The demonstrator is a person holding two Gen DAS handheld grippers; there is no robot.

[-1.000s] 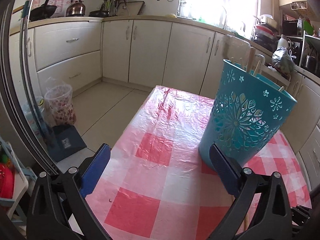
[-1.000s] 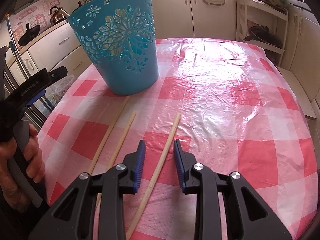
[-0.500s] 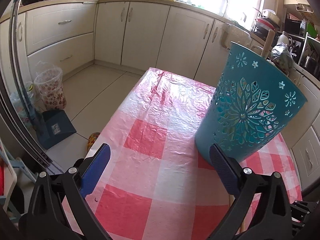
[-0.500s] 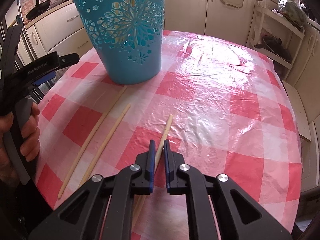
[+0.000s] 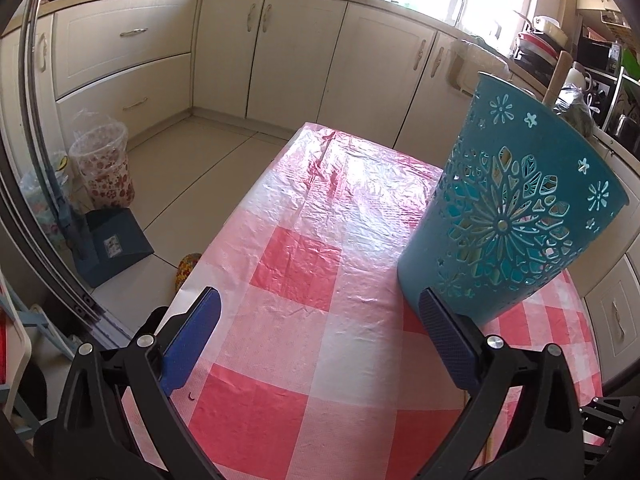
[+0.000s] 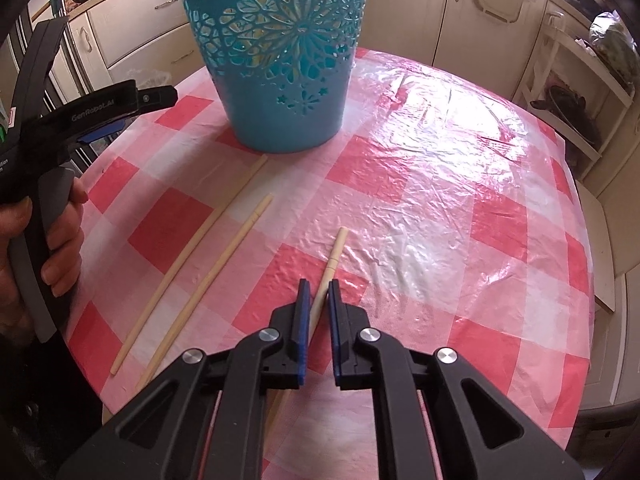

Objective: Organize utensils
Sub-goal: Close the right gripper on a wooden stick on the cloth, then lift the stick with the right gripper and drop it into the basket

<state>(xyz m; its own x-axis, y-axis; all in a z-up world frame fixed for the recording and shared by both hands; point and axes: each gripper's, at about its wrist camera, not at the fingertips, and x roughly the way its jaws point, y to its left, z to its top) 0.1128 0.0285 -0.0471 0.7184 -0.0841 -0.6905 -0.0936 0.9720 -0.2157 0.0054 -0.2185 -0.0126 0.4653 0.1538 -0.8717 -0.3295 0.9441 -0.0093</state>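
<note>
Right wrist view: right claw [image 6: 318, 294] pinches a chopstick [image 6: 335, 250] on the checked tablecloth [image 6: 440, 184]; left claw [image 5: 320, 320] gapes wide.

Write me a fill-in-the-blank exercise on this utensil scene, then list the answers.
1. The right hand-held gripper is closed on a wooden ____.
2. The teal basket stands on a tablecloth checked white and ____.
3. Besides the gripped chopstick, ____ more lie loose on the cloth.
4. The left hand-held gripper has its jaws wide ____.

Answers: chopstick; red; two; open
</note>
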